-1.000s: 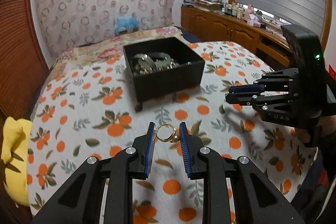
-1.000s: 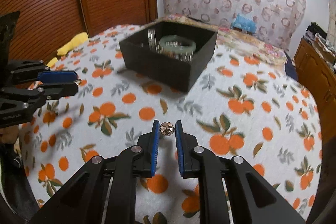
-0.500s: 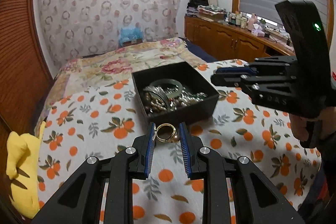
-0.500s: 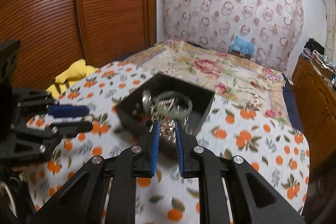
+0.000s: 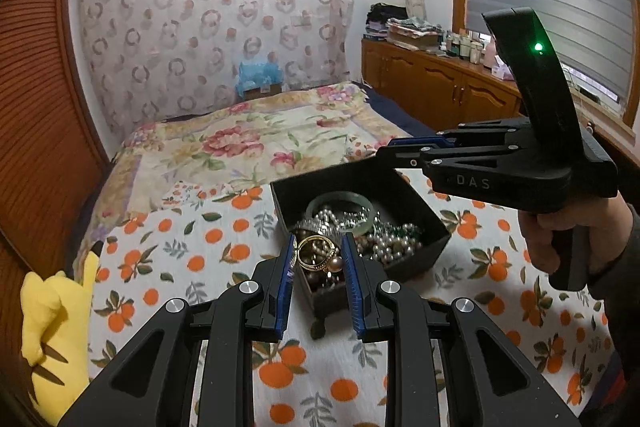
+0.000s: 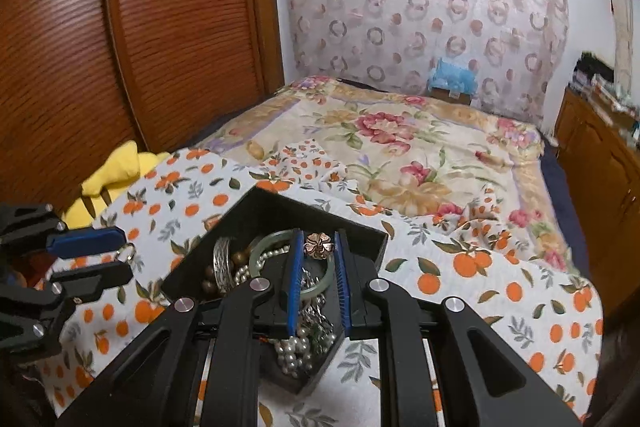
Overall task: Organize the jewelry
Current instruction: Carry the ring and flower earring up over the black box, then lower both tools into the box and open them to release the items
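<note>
Left gripper [image 5: 319, 257] clamps a gold ring [image 5: 316, 254]; right gripper [image 6: 318, 253] clamps a rose-gold flower charm [image 6: 318, 243]. Both hang over the square black box [image 5: 416, 201], which contains pearl strands [image 5: 386, 247] and a smooth jade bangle [image 5: 342, 201].

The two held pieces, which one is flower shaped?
The rose-gold flower charm in the right gripper; the left gripper holds a plain gold ring with a pearl.

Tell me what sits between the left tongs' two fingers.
A gold ring with a pearl is pinched in the left tongs, above the black box of jewelry; the left wrist view shows it.
</note>
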{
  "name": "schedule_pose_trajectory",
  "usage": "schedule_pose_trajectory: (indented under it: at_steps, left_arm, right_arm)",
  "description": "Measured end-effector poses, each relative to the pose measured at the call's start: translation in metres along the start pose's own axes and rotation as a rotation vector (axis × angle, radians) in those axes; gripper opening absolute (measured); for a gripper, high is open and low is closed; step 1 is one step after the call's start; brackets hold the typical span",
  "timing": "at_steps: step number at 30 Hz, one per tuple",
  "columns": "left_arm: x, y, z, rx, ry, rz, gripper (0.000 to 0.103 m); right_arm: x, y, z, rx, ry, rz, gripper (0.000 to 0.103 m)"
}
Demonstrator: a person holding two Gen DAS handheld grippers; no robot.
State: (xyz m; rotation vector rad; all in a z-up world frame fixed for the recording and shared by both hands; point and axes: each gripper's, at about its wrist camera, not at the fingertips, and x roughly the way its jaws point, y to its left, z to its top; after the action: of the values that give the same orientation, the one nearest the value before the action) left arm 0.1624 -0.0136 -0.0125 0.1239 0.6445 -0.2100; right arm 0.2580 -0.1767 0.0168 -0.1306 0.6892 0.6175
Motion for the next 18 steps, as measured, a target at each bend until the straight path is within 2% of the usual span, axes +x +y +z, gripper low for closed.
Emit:
schedule_pose_trajectory:
  at_steps: [5, 6, 8, 18]
  left_arm:
    - [0.005, 0.000, 0.006, -0.001, 0.001, 0.003, 0.022]
    - [0.008, 0.000, 0.008, -0.004, 0.004, -0.001, 0.022]
    - [0.014, 0.001, 0.011, -0.011, 0.012, -0.002, 0.022]
    - [0.042, -0.008, 0.028, 0.001, 0.033, 0.001, 0.022]
  right_arm:
    - [0.003, -0.006, 0.002, 0.008, 0.011, -0.004, 0.019]
    - [0.003, -0.008, 0.001, 0.011, 0.013, -0.008, 0.025]
    - [0.002, -0.012, 0.000, 0.024, 0.011, -0.009, 0.032]
    - [-0.016, -0.029, -0.017, 0.051, -0.017, -0.021, 0.032]
